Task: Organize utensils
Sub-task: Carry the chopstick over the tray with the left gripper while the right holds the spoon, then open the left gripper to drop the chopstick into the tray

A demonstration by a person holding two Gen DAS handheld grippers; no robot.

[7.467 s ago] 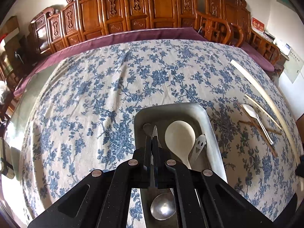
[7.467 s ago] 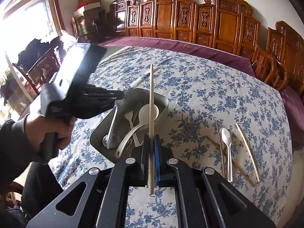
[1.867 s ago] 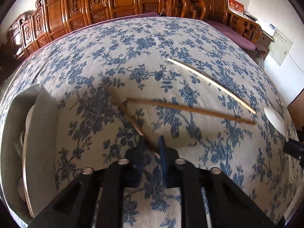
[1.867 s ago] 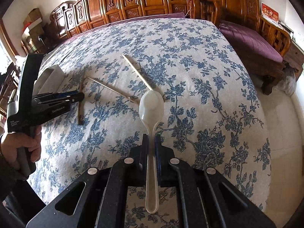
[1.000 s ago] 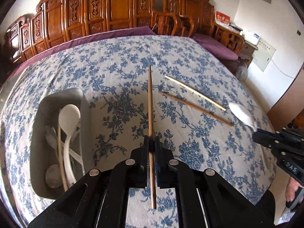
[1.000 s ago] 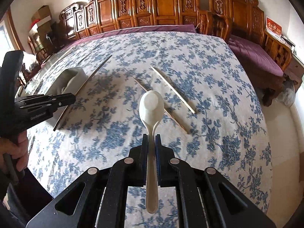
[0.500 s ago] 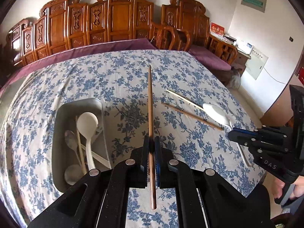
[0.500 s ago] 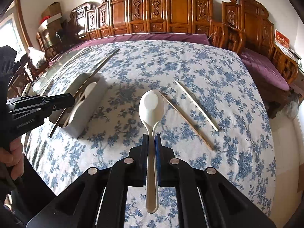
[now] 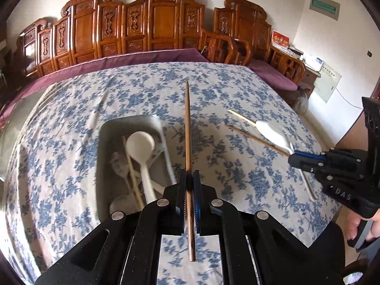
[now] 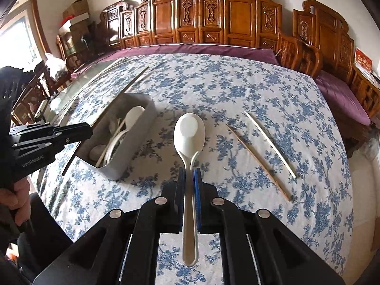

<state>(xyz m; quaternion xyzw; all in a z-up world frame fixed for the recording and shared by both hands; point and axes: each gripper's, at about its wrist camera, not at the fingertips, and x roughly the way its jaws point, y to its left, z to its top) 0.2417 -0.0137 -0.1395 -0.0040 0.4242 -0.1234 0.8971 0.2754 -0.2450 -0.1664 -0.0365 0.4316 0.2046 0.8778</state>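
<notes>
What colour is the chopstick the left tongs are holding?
Dark brown: the chopstick shows best in the left wrist view.

text: "DAS" | on: right gripper (image 9: 294,160) body, left wrist view || text: "GenRobot.AI" | on: left gripper (image 10: 87,128) body, right wrist view

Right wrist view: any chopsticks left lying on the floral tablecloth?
Yes, a pale chopstick and a brown wooden chopstick lie on the tablecloth.
</notes>
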